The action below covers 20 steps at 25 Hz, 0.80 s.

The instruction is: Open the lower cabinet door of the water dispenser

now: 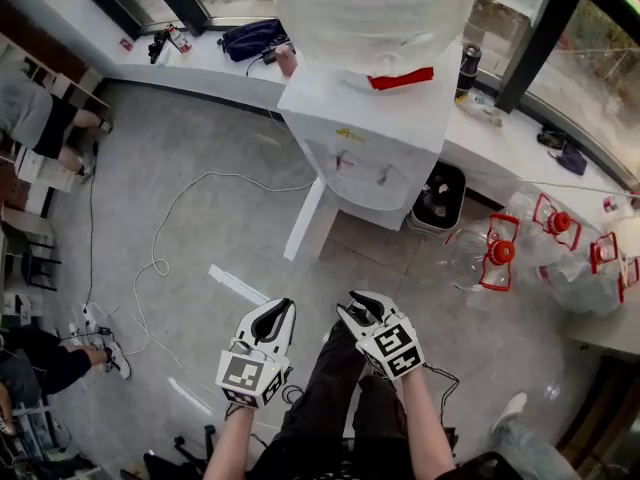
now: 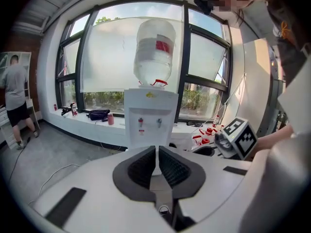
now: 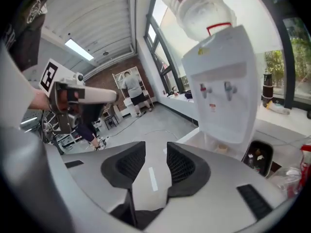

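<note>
Floor [image 1: 200,268], grey, fills most of the head view. A long white windowsill surface [image 1: 200,68] runs below the glazing at its far edge. Against that surface stands the white water dispenser [image 1: 375,153], well apart from both claws. It carries an upturned clear bottle [image 1: 370,8] with a red label.

From the dispenser's base the lower cabinet door [image 1: 305,218], a white panel, juts out over the floor toward the person's left. The right gripper view shows the same door edge-on, swung away from the cabinet, with part of the inside showing behind it.

To the dispenser's right lie several empty jugs [image 1: 500,253] with red caps and handles. A black bin [image 1: 438,198] sits between them and the dispenser. A person [image 2: 14,96] stands off at the room's left side.

The wearer's forearms reach in at the bottom of the head view, holding the two claws side by side in the air above the floor. The left claw [image 1: 283,308] has its jaws drawn together to a thin slit in its own view, with nothing between them. The right claw [image 1: 362,303] stands partly open. There is a clear gap between its jaws, only floor shows through it, and it holds nothing.

Smaller things:
- A dark bag [image 1: 250,38] rests on the surface.
- A white cable [image 1: 165,218] loops across the floor.
- A white strip [image 1: 238,284] lies on the floor ahead of the claws.
- A red tap [image 2: 141,122] sits on the dispenser's face.
</note>
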{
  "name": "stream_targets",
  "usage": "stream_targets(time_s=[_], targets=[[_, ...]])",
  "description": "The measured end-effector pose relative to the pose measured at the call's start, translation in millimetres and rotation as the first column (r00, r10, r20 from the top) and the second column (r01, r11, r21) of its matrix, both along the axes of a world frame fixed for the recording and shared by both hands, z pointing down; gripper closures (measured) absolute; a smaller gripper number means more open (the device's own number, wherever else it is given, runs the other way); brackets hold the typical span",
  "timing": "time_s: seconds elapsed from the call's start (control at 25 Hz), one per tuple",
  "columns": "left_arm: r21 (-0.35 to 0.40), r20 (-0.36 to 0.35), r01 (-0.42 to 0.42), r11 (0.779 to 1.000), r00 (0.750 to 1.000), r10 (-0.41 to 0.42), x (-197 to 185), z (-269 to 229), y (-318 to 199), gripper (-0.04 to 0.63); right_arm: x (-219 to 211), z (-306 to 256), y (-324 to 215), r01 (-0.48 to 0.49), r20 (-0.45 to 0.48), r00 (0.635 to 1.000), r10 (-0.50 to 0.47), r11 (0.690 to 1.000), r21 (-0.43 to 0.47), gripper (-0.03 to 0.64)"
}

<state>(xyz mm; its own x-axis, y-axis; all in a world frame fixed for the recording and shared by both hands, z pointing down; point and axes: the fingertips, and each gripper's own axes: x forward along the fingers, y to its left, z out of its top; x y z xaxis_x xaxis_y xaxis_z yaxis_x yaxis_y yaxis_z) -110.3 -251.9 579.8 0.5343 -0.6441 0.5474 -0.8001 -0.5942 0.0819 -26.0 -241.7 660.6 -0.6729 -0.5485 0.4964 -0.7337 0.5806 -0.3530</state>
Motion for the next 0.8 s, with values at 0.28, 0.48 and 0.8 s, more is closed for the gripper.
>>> stream_targets(time_s=[0.28, 0.48, 0.8], targets=[[0.025, 0.002, 0.035, 0.999, 0.999, -0.035, 1.3, -89.5, 77.4, 0.569, 35.7, -133.3, 79.0, -0.041, 0.052, 0.998, 0.038, 0.997, 0.064, 0.485], [0.064, -0.001, 0.048, 0.997, 0.999, -0.048, 9.5, -143.7, 141.7, 0.569, 47.8, -205.9, 121.2, 0.012, 0.04, 0.999, -0.018, 0.988, 0.152, 0.491], [0.103, -0.04, 0.115, 0.988, 0.993, -0.112, 12.0, -202.0, 210.9, 0.569, 40.3, -261.7, 185.4, 0.089, 0.045, 0.994, -0.099, 0.978, 0.187, 0.492]])
